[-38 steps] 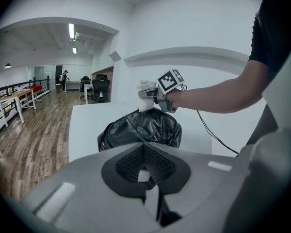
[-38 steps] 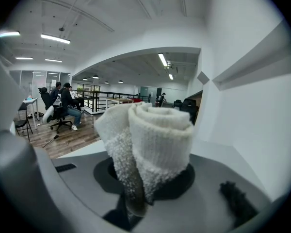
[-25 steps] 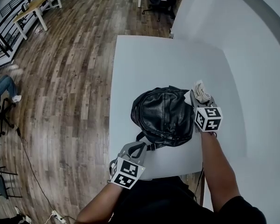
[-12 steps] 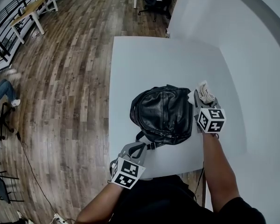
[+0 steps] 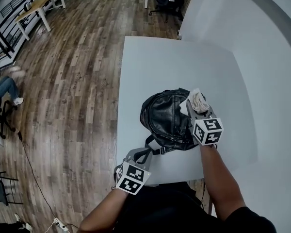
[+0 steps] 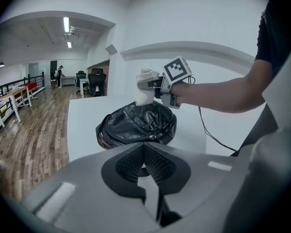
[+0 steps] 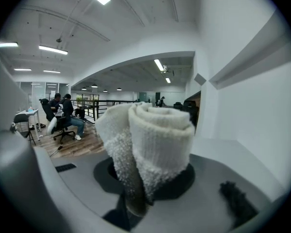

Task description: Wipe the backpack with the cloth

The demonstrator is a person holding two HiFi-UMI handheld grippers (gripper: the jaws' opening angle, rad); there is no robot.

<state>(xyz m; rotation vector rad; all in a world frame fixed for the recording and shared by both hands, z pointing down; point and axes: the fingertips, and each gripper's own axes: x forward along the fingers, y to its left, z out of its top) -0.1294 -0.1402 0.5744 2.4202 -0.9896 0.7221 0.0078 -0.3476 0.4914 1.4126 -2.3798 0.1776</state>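
Right hand-held gripper (image 5: 192, 109) clenches the rolled white cloth (image 5: 198, 99) at the black backpack's (image 5: 165, 120) right side. Left hand-held gripper (image 5: 137, 155) (jaws together, empty) sits by the counter's (image 5: 184, 67) near edge.

White table (image 5: 157, 64); wooden floor (image 5: 72, 81); seated person (image 5: 4, 89)
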